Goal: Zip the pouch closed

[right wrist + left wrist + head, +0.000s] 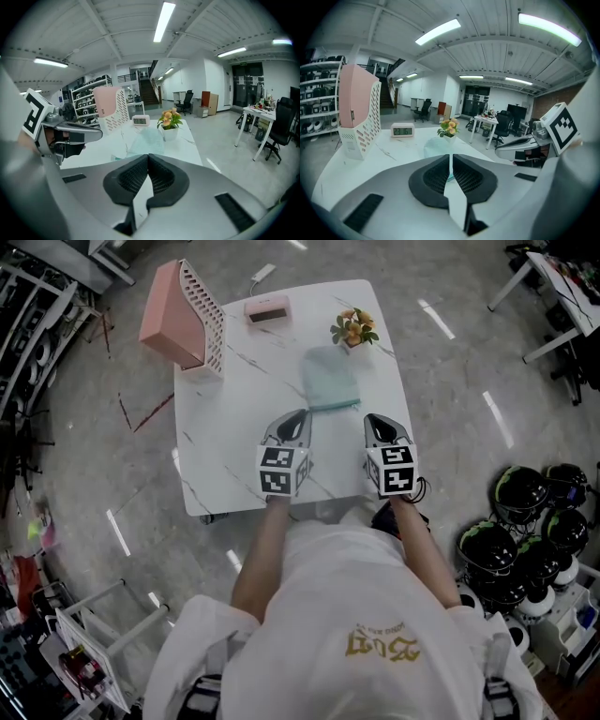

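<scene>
Head view, steep down. The white marble surface [234,437] fills the upper centre; its lower edge is cut off behind both marker cubes and the person's torso.

- The pouch [331,378], mint green, lies flat on the surface at upper centre, above and between the two grippers, apart from both. No view shows its zipper or which end is open.
- The left gripper [298,418] sits at centre left, over the surface. In its own view the left gripper [450,157] has its pads pressed together at the tips with nothing pinched. A sliver of the pouch [438,145] shows above them; its lower part is hidden by the jaws.
- The right gripper [380,423] sits at centre right. In its own view the right gripper [148,157] is pressed together and empty, with the pouch [147,140] beyond it.
- A pink file rack [183,315] stands at the surface's upper left corner, overhanging the edge.
- A small clock [267,310] is at the top edge.
- A flower pot [353,329] stands just right of and above the pouch; from above, its blooms hide the pot.
</scene>
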A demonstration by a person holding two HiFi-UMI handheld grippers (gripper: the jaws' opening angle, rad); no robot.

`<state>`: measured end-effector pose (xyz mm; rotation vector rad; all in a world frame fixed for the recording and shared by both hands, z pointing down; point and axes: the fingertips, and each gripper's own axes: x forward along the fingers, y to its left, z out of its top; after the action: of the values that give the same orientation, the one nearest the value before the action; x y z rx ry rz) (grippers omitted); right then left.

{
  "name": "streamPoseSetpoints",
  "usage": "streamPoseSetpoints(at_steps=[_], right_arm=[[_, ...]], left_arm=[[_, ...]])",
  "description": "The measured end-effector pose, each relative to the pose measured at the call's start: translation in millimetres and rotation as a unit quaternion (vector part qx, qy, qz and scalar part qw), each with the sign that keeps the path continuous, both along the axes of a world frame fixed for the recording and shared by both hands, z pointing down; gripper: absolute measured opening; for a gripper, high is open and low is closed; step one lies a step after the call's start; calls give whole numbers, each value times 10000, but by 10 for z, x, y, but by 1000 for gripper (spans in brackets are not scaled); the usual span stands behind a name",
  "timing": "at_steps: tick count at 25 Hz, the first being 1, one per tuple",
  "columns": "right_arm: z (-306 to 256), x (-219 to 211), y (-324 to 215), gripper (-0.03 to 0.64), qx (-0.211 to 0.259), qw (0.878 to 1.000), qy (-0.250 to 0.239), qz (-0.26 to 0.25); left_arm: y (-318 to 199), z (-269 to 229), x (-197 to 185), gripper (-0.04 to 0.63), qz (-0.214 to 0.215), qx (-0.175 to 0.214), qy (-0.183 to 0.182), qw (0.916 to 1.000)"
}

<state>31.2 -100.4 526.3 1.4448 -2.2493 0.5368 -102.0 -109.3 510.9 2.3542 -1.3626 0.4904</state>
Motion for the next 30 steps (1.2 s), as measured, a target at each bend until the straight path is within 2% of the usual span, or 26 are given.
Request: streamPoseSetpoints(at_steps=[4, 9, 14, 30], right_arm=[[-167, -35, 74, 12, 123, 9998, -127, 2], [-394, -69, 177, 12, 384, 9991, -181, -28], [-491, -67, 280, 12, 453, 9987, -212, -10], [-480, -34, 356, 12, 456, 9988, -164, 53]], left_arm=[[84, -161, -42, 18, -67, 135, 81, 9999], [186, -398, -58, 18, -133, 334, 247, 9990], [289, -564, 8, 17, -56, 525, 282, 9982], [350, -572, 8, 17, -58, 495, 249, 9984]])
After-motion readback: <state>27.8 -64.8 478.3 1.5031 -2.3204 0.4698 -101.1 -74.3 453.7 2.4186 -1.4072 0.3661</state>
